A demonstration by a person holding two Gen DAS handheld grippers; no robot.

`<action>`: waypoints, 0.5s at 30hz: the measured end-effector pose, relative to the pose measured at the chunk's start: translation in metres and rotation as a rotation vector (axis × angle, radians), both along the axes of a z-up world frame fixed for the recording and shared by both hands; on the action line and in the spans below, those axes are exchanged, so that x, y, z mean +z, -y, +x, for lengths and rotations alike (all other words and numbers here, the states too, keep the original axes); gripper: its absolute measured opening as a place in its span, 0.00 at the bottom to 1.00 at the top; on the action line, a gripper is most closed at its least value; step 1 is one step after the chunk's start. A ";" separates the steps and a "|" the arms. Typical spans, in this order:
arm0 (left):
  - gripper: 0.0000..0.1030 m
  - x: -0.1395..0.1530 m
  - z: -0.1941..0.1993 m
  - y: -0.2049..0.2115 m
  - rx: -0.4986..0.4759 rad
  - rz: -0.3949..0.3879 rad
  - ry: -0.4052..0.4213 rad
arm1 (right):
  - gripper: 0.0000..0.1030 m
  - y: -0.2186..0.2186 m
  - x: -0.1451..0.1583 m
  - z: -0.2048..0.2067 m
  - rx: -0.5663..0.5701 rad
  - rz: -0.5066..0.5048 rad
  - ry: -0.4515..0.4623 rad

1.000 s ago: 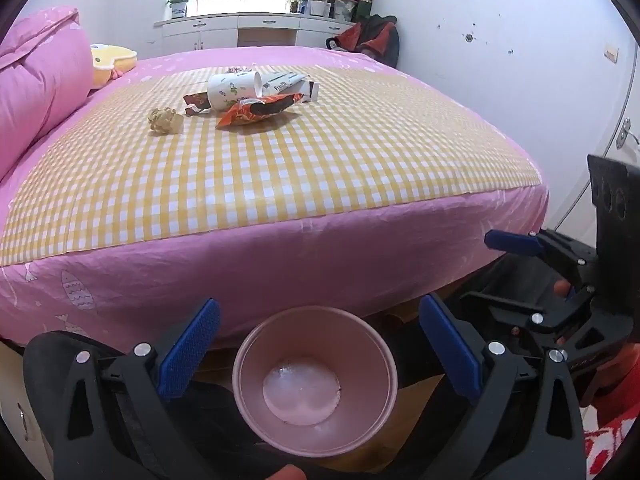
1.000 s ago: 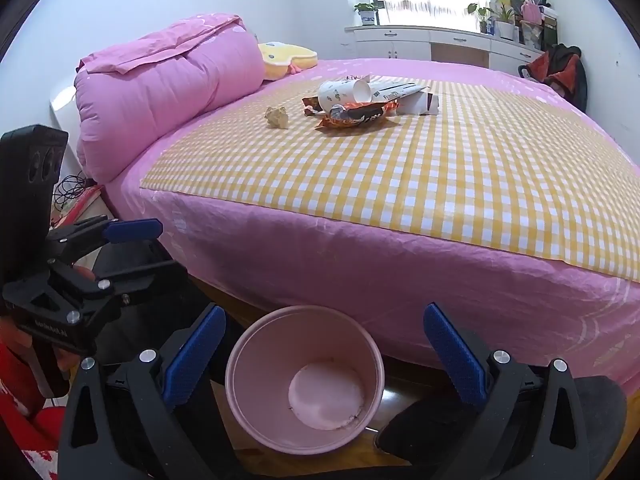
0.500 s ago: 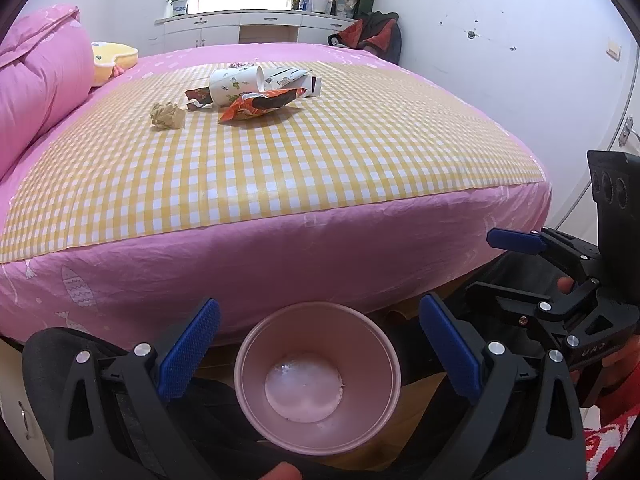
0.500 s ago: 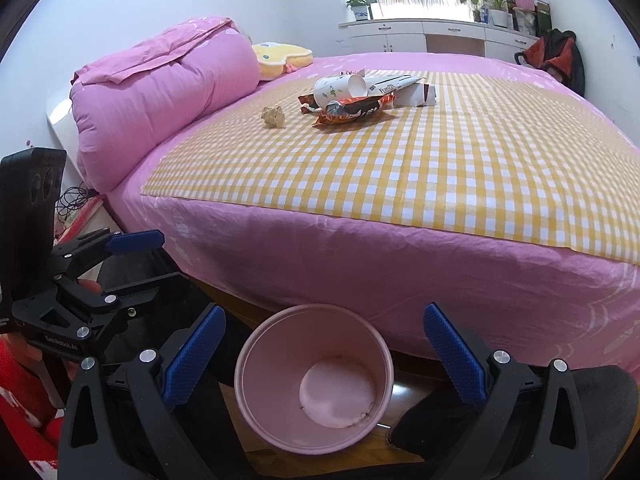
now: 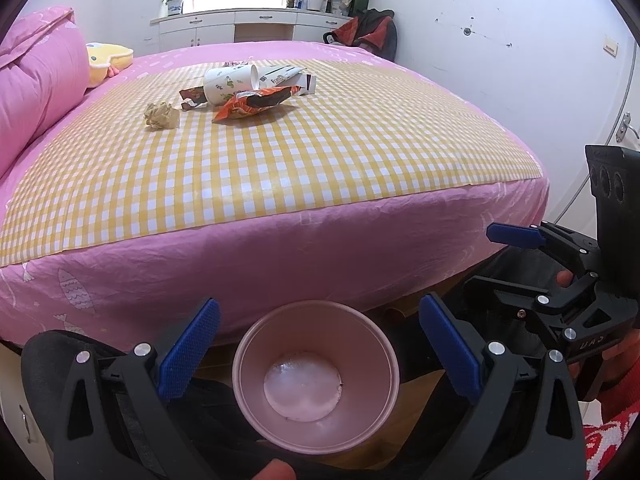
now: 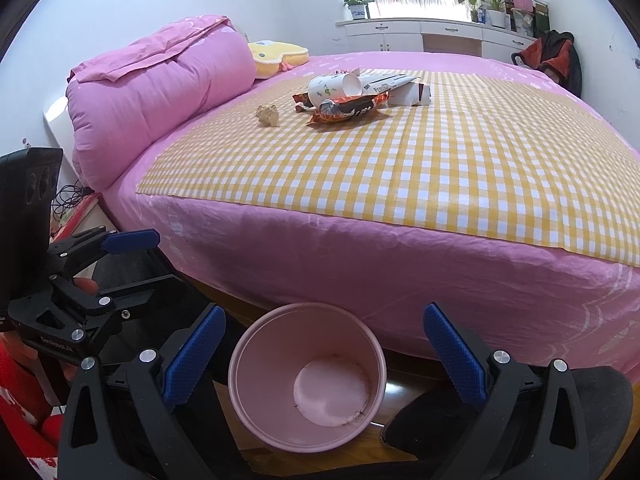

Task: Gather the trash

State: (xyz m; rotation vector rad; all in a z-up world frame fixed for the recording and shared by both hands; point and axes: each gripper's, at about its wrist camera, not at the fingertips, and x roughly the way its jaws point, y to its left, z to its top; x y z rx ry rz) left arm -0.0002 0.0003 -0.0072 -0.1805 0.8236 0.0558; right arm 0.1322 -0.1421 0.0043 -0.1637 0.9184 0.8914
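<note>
A pile of trash lies far back on the bed's yellow checked cloth (image 5: 280,152): a tipped white paper cup (image 5: 228,85), an orange snack wrapper (image 5: 256,104), a white carton (image 5: 288,76) and a crumpled paper ball (image 5: 161,116). The same pile shows in the right wrist view, with the cup (image 6: 334,88), the wrapper (image 6: 348,110) and the ball (image 6: 268,114). An empty pink bin (image 5: 316,376) stands on the floor below both grippers, also in the right wrist view (image 6: 308,374). My left gripper (image 5: 316,344) and right gripper (image 6: 320,348) are open and empty, above the bin.
A folded pink duvet (image 6: 160,92) and a yellow plush pillow (image 6: 278,56) lie at the bed's left side. White cabinets with plants (image 5: 248,28) stand under the window. A chair with dark and red clothes (image 5: 368,36) stands by the right wall.
Both grippers have risen a little and tilted toward the bed, so the trash pile sits lower in each view. Nothing has been picked up.
</note>
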 end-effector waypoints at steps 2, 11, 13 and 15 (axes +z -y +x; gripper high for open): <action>0.96 -0.002 0.001 -0.001 -0.001 0.001 -0.003 | 0.97 0.000 0.000 0.000 -0.001 0.000 0.003; 0.96 -0.002 0.004 0.000 -0.001 0.012 -0.007 | 0.97 0.003 -0.002 0.002 -0.007 0.006 0.003; 0.96 -0.002 0.004 0.001 -0.004 0.012 -0.006 | 0.97 0.002 -0.003 0.002 -0.005 0.005 0.004; 0.96 -0.002 0.003 0.000 -0.003 0.011 -0.004 | 0.97 0.002 -0.003 0.001 -0.003 0.005 0.007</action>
